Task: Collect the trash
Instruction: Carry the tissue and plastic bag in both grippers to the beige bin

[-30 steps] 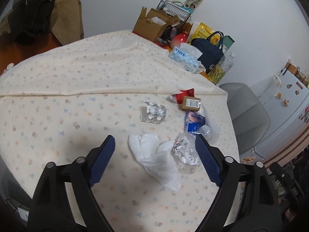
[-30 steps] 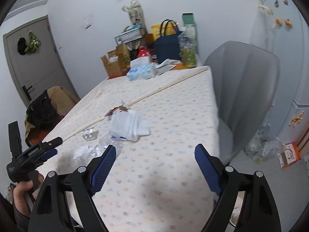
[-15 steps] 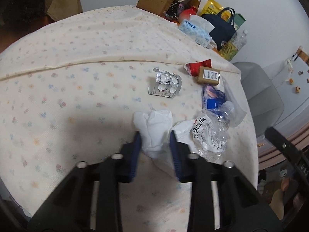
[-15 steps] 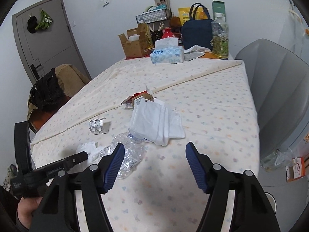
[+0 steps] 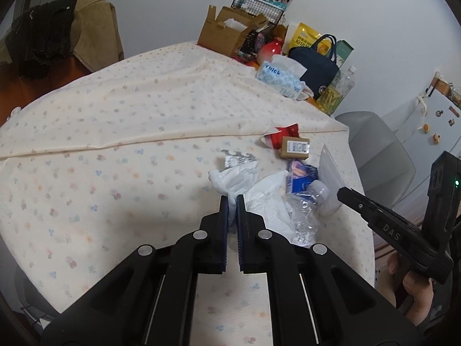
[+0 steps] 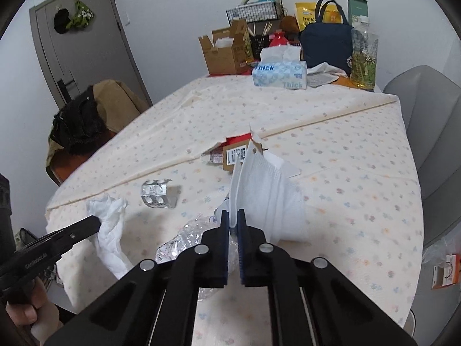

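My left gripper is shut on a crumpled white tissue and holds it just above the floral tablecloth; the tissue also shows in the right wrist view. My right gripper is shut on the edge of a clear mask packet and tilts it up. A crushed clear plastic bottle lies under the right gripper. A pill blister pack, a small brown box and a red wrapper lie on the cloth beyond.
The table's far end holds a tissue box, a cardboard box, a navy bag and a bottle. A grey chair stands at the right edge, a chair with clothes on the left.
Both grippers have closed: the left on the tissue, the right on the mask packet. The tissue and the packet have been raised off the cloth.
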A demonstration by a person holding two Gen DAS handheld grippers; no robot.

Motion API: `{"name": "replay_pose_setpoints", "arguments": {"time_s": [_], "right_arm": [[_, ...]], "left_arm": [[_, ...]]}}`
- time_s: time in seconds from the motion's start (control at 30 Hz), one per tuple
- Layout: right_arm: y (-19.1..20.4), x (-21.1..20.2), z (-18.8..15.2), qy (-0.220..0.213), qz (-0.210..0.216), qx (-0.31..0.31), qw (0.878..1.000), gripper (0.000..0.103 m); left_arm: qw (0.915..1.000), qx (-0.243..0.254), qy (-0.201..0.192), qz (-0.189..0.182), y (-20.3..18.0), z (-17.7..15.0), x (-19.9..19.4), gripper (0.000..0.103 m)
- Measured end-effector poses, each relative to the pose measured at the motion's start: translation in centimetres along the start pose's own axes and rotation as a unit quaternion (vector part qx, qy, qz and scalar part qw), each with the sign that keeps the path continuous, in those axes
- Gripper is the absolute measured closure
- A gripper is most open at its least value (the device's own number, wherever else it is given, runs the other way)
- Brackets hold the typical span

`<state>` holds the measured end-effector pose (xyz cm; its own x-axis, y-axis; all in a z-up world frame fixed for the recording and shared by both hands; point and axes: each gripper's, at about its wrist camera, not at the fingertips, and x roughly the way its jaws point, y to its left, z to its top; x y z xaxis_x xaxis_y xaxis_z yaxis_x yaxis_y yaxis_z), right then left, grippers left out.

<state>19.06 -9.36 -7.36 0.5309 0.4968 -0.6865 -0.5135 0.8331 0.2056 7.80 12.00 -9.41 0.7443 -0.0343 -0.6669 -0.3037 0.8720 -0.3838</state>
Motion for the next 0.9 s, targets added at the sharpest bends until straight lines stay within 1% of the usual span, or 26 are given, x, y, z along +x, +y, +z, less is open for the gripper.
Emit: {"name": "replay_pose_setpoints", "arguments": {"time_s": [0.17, 0.33, 0.53, 0.73, 0.9], "right_arm": [[-1.5, -3.8, -0.8, -0.027, 0.005, 0.019, 0.999, 0.099], [-3.3, -7.9, -1.5, -0.052, 0.019, 0.041, 0.998, 0.099], [-5.8, -11.8, -2.7, -0.076, 0.008, 0.064, 0.995, 0.099], [-9.2, -15.6, -4.7, -0.098, -0.02, 0.096, 0.99, 0.099], [-12.9, -18.5, -7.1, -0.109, -0.056, 0.131, 0.984, 0.099]], "left_arm": [[0.9997, 0.014, -0.011, -0.019, -2.4, 0.3, -0.5, 0.097], [0.9984, 0.039, -0.021, -0.033, -5.6, 0.5, -1.1, 0.097], [0.9956, 0.072, -0.032, -0.052, -9.7, 0.7, -1.7, 0.097], [0.9918, 0.1, -0.025, -0.076, -13.7, 0.4, -1.1, 0.097], [0.9856, 0.136, -0.011, -0.1, -17.8, -0.5, -0.1, 0.097]]}}
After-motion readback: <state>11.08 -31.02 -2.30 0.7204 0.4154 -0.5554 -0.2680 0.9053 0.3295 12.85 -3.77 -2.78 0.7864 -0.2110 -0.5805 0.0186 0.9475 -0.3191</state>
